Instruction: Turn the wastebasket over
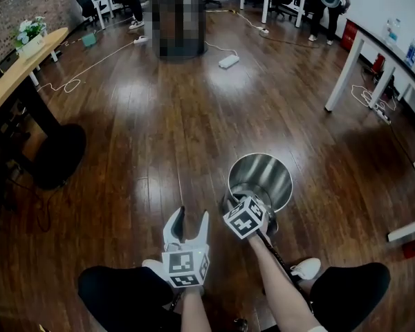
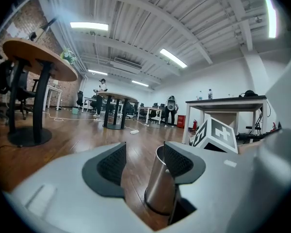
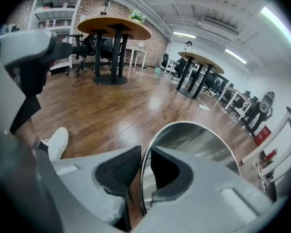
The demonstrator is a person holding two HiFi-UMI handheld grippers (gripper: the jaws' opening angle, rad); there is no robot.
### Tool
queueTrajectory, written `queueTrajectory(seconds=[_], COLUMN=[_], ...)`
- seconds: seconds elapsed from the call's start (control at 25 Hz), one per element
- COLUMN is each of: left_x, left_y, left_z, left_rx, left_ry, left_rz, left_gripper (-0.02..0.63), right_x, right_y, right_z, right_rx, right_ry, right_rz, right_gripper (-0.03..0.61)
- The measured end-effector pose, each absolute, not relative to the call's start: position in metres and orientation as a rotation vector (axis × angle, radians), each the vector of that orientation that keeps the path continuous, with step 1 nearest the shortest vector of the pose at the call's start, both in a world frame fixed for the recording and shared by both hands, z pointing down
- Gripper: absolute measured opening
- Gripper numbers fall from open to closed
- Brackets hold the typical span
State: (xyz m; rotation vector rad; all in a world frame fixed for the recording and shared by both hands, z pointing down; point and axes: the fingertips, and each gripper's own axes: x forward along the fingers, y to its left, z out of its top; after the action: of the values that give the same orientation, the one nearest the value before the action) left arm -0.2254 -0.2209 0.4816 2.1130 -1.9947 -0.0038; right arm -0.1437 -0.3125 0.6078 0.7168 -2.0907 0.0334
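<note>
A shiny metal wastebasket (image 1: 263, 175) stands upright on the wooden floor, its mouth facing up. My right gripper (image 1: 235, 203) points steeply down at its near rim. In the right gripper view the right gripper (image 3: 144, 161) is shut on the wastebasket (image 3: 199, 140), with the thin rim between the pads, one pad outside and one inside. My left gripper (image 1: 192, 217) hangs open to the left of the basket with nothing between its jaws. In the left gripper view the left gripper (image 2: 143, 159) looks level across the floor, and the wastebasket (image 2: 160, 191) shows just beyond its right jaw.
The person's knees and a white shoe (image 1: 306, 268) are close behind the basket. A round table's black base (image 1: 52, 154) sits at the left. White table legs (image 1: 346, 75) stand at the right. A power strip (image 1: 229, 61) and cables lie farther off.
</note>
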Motion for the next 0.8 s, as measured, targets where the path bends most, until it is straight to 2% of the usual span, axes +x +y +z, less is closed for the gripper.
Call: queueTrajectory(seconds=[0.12, 0.44, 0.68, 0.8], left_x=[-0.227, -0.223, -0.225, -0.221], left_y=[-0.22, -0.223, -0.225, -0.224], left_z=[0.484, 0.508, 0.51, 0.515], left_rx=[2.109, 2.048, 2.051, 2.048], left_ry=[-1.992, -1.939, -1.944, -1.938], left_rz=[-0.003, -0.003, 0.013, 0.028], left_gripper=[0.267, 0.265, 0.265, 0.265], right_x=[-0.145, -0.137, -0.111, -0.093], right_y=[-0.308, -0.297, -0.285, -0.271], right_z=[0.601, 0.543, 0.508, 0.51], right_rx=[0.681, 0.662, 0.749, 0.742], right_ry=[-2.155, -2.378, -2.648, -2.729], right_rz=[0.182, 0.325, 0.559, 0.556], right_gripper=[0.038, 0.035, 0.035, 0.035])
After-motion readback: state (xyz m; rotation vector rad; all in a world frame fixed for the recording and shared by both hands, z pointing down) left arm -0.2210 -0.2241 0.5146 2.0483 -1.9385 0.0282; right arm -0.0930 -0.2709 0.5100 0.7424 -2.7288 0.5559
